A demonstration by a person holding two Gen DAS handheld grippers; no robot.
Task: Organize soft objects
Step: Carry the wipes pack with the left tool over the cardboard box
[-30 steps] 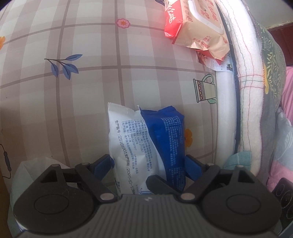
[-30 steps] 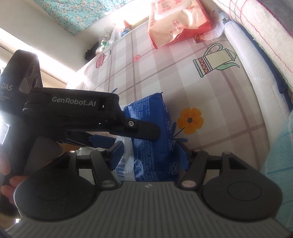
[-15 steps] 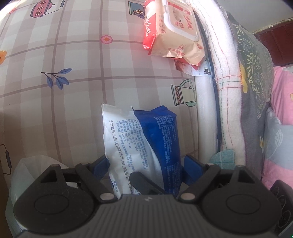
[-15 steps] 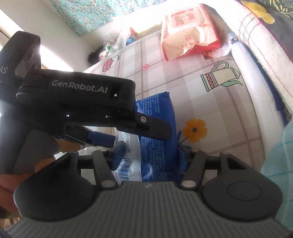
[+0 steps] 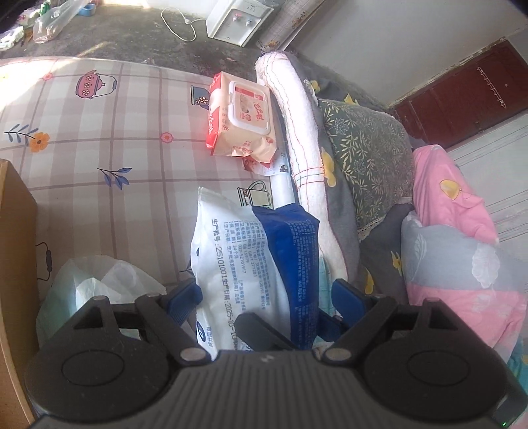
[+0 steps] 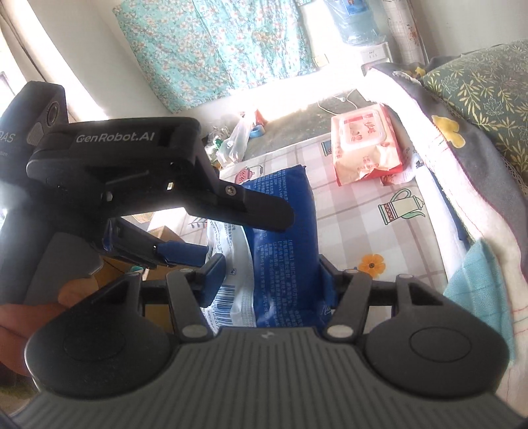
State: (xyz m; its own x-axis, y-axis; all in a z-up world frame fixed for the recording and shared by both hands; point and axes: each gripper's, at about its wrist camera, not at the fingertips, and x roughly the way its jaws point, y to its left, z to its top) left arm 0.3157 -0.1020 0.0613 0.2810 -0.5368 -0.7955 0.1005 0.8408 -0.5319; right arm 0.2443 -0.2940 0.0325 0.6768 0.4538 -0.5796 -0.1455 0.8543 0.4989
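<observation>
Both the left tool (image 5: pixel 264 298) and right tool (image 6: pixel 269 275) clamp the blue-and-white pack (image 5: pixel 254 264); the right's jaws have just been closing on it. A wipes pack (image 5: pixel 241 115) lies ahead on the bed (image 5: pixel 99 184), folded quilts (image 5: pixel 363 158) alongside.

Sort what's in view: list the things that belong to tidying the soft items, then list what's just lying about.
In the job:
- blue-and-white soft pack, gripped by both the left gripper and right gripper
- pink wipes pack

Lying about:
- white plastic bag
- folded quilts
- water dispenser
</observation>
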